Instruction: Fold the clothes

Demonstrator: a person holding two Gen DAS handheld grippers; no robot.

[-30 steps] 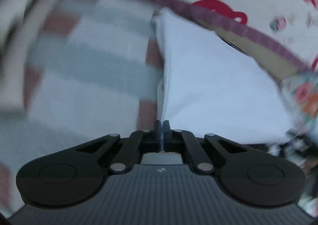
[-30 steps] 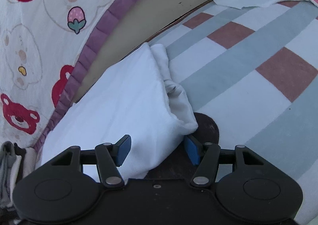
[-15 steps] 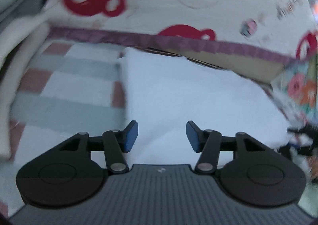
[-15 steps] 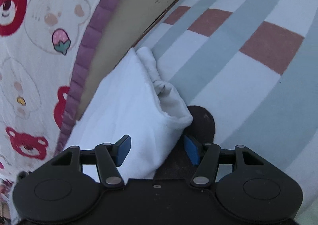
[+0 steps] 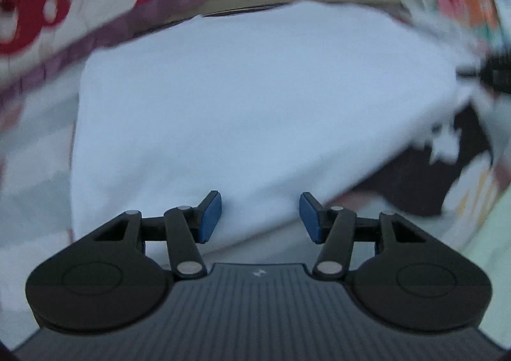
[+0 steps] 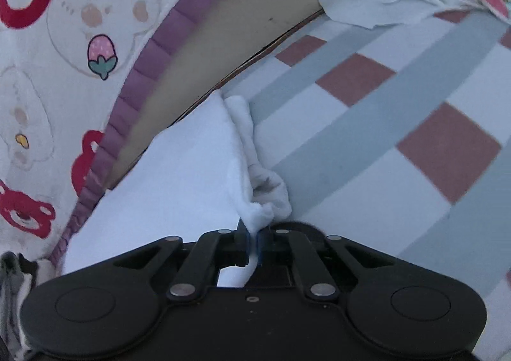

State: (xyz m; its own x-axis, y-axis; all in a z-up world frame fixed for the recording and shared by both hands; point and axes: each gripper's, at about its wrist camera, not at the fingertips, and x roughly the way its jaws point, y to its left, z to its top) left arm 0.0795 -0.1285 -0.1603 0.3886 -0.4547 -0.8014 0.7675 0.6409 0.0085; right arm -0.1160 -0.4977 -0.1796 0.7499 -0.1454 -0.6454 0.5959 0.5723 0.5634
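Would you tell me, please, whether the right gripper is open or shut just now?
Shut. The right gripper has its fingers pressed together on a bunched corner of the white garment, with only cloth between them.

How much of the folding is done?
The white garment already lies as a flat folded bundle on the checked sheet. The right tool is shut on its bunched corner; the left tool is open over it. Tidying that loose edge seems left.

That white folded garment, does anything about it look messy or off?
Yes. The white garment has a bunched, rumpled edge along its right side, uneven rather than flat. The right gripper pinches its near corner.
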